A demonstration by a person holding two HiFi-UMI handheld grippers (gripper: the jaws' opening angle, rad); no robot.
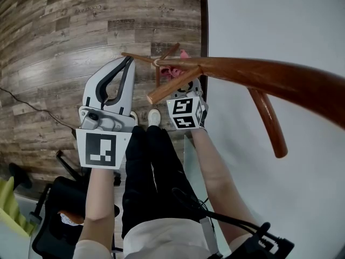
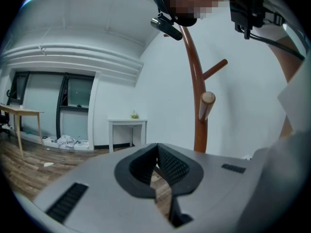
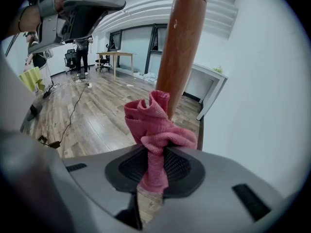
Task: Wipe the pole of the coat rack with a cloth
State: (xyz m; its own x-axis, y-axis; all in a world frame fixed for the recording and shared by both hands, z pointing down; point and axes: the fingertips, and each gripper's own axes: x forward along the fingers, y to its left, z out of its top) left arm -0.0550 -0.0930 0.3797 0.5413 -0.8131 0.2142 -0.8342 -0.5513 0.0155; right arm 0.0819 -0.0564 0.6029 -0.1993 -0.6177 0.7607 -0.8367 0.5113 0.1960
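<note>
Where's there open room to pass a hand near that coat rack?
Bare wood floor spreads left of the left gripper. It's crowded where the pegs, pole and the right gripper holding the cloth meet, beside the wall.

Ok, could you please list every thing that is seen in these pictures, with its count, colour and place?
coat rack pole: one, reddish-brown wood, directly in front of the right gripper
pegs: several, same brown wood, branching from the pole
cloth: one, pink, bunched up at the pole
small table: one, white, against the wall, with a small plant on it
desk: one, light wood, far across the room
cable: one, black, on the wood floor
trousers: black, on the person's legs below the grippers
left gripper: grey, jaws together, empty, beside the rack
right gripper: grey, shut on the cloth
</note>
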